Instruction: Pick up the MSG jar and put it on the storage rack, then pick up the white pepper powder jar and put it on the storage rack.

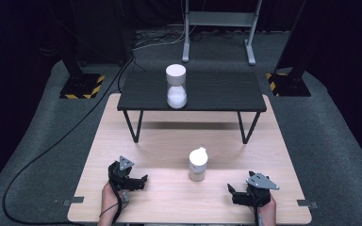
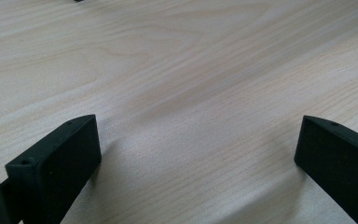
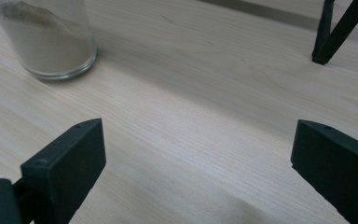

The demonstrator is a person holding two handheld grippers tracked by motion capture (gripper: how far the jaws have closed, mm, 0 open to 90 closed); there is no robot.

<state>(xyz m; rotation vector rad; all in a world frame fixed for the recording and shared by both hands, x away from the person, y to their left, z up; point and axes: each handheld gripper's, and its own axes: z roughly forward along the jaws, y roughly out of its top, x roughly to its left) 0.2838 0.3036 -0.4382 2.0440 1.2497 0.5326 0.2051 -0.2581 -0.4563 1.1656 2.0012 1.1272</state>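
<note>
A pale wooden table (image 1: 169,188) is filling the lower middle of the high view, with a dark floor lying around it. A small black table (image 1: 217,92) is standing on its far part and is carrying a white-capped jar (image 1: 176,87). Lower, near the centre, a second jar (image 1: 198,164) is standing upright on the wood; it seems to be holding pale powder. The left gripper (image 1: 141,181) is resting at the lower left, jaws wide apart and holding nothing. The right gripper (image 1: 232,192) is resting at the lower right, also spread wide, well apart from the jar.
</note>
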